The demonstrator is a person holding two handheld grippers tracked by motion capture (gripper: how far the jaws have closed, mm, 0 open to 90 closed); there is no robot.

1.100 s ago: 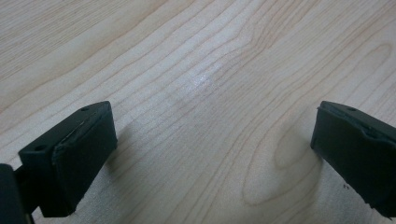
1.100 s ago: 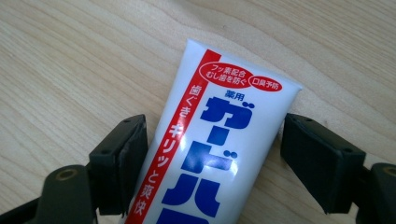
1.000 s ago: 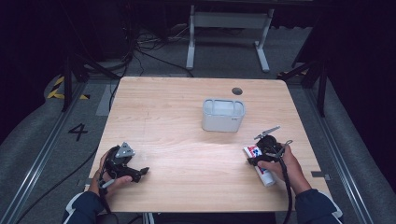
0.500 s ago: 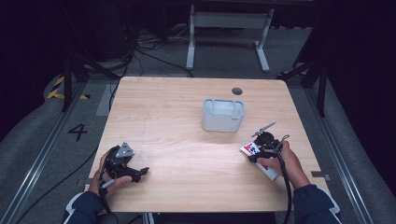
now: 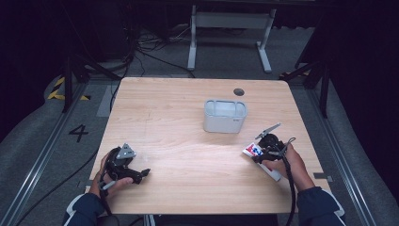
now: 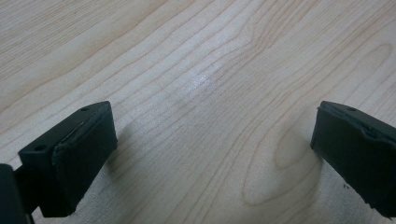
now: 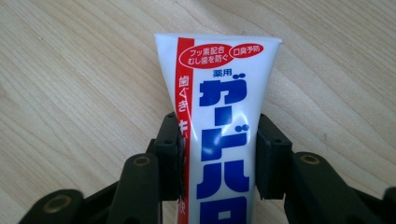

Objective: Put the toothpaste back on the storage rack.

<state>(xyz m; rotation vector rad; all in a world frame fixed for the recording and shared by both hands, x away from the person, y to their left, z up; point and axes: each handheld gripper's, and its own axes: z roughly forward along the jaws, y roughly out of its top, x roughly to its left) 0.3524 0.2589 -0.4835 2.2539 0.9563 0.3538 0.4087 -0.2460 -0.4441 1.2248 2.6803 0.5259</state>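
Observation:
A white toothpaste tube (image 7: 219, 93) with blue and red Japanese print lies flat on the wooden table (image 5: 179, 108) near its right front. My right gripper (image 7: 218, 158) has just been closing, and its two black pads now press on the sides of the tube. In the high view the right gripper (image 5: 262, 150) sits over the tube (image 5: 254, 150), held by a hand. My left gripper (image 5: 141, 173) rests at the table's left front. Its jaws stand wide open in the left gripper view (image 6: 215, 140), with bare wood between them.
A pale grey rectangular bin (image 5: 225, 115) stands upright right of the table's middle, behind the tube. A small dark round disc (image 5: 239, 92) lies near the far edge. Cables and a white metal frame (image 5: 230, 28) are on the floor beyond the table.
The right gripper's jaws have closed in on the toothpaste tube. Both hands have stayed where they were, and the left gripper looks unchanged.

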